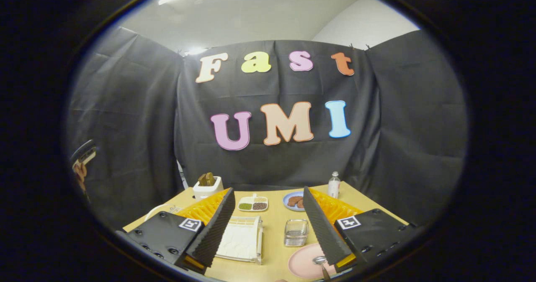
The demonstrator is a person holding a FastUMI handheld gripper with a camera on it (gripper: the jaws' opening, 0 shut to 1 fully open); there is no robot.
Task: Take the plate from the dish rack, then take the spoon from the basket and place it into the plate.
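**Colours on the worktop**

The worktop (274,232) is a pale, plain tan. On it lies a pink plate (303,263) carrying a shiny silver spoon (320,262). The dish rack (242,240) is white, and the basket (296,232) is clear and colourless. Farther back, a white divided dish (253,203) holds patches of green and dark brown, and a blue plate (293,200) carries reddish-brown pieces. A white toaster (207,188) has brown slices in it, and a clear bottle (333,185) wears a white cap. The gripper (268,227), its jaws spread wide apart, bears square black-and-white markers.
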